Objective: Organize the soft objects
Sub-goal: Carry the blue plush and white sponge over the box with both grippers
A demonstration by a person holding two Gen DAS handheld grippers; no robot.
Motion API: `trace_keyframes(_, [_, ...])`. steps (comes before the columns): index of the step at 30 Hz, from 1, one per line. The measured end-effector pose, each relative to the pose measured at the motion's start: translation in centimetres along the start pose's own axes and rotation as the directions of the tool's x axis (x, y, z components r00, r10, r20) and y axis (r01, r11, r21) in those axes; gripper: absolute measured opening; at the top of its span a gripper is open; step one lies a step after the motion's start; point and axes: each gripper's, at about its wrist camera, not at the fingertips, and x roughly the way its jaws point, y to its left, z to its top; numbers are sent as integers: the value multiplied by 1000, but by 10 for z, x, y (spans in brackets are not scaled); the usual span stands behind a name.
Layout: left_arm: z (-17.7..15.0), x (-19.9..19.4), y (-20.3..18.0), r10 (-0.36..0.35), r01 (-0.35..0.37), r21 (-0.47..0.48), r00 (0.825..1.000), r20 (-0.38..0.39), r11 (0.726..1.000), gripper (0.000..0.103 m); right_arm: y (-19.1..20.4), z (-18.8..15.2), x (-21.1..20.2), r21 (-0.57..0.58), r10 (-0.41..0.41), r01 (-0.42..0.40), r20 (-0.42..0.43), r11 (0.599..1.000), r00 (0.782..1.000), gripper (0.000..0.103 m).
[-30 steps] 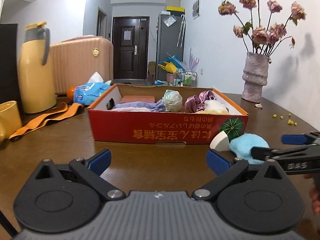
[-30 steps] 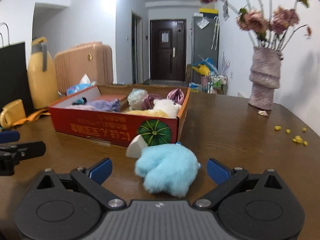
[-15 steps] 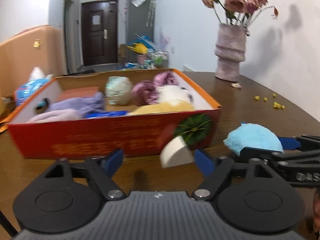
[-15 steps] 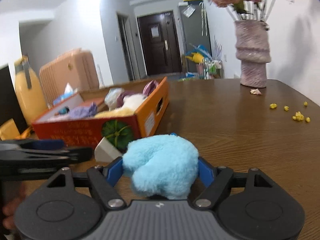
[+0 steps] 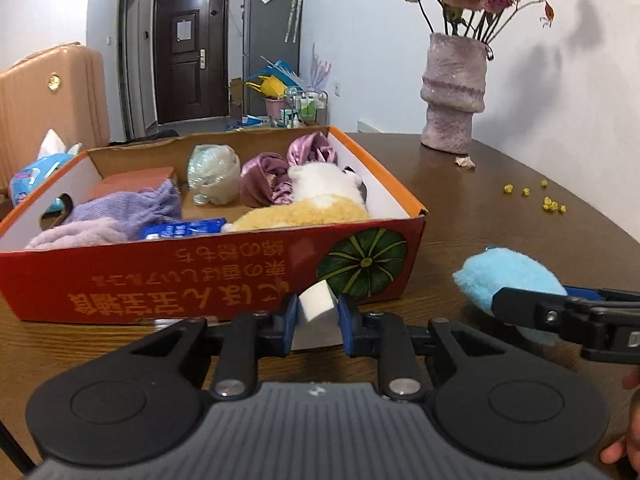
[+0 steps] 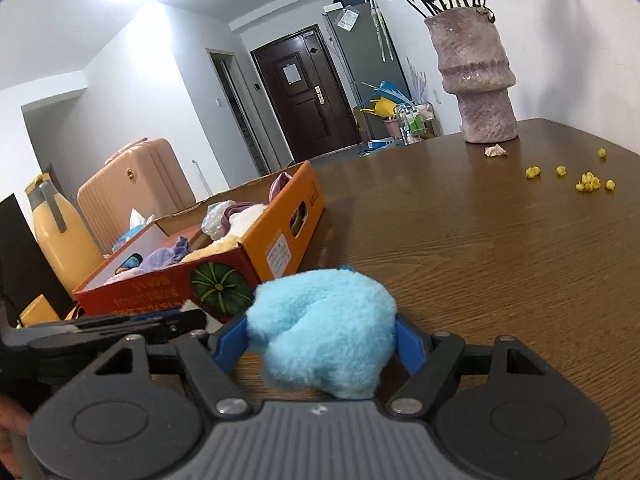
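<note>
A white wedge sponge (image 5: 316, 300) lies on the table against the front wall of the red cardboard box (image 5: 180, 280). My left gripper (image 5: 318, 314) is closing its jaws on the sponge, and both blue pads press its sides. Just to the right, a fluffy light-blue plush (image 6: 324, 328) sits on the table between the pads of my right gripper (image 6: 322, 338), which squeeze it from both sides. The box holds a cream plush, purple cloths, satin scrunchies and a wrapped bundle.
A pink vase (image 5: 454, 96) with dried roses stands at the back right, with yellow bits (image 5: 554, 204) and a petal scattered nearby. Left of the box are a tissue pack (image 5: 36, 172), a yellow jug (image 6: 60, 232) and a pink suitcase (image 5: 48, 92).
The left gripper moved right to the white sponge and shut on it. The right gripper came forward around the blue plush, narrowed onto it and rolled.
</note>
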Motion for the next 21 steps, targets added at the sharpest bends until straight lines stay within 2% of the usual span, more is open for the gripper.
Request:
trace_keyframes(4, [0,-30,13,24,-24,-22,999,34,999,23,2,0,1,-7,-6,6,-7,1000,1000,75])
trace_keyframes(8, [-2,-67,36,57,-52,-69,996,62,996,23,8,-1,-3,-39,-54,55,19,998,998,75])
trace_keyframes(12, [-9,-108,61,71,-59,-114,993,98,992,23,47,-16,-18,-214,-141,156,82,964,987,75])
trace_keyframes(13, [-12,-117,66,76,-64,-118,991,106,991,23,56,-20,-24,-232,-136,153,86,960,987,75])
trace_keyframes(17, [-23,-144,87,83,-67,-134,990,118,989,23,92,-36,-47,-215,-24,38,68,976,997,75])
trace_keyframes(21, [-25,-157,103,81,-61,-154,988,129,986,23,126,-42,-56,-257,7,13,77,966,997,75])
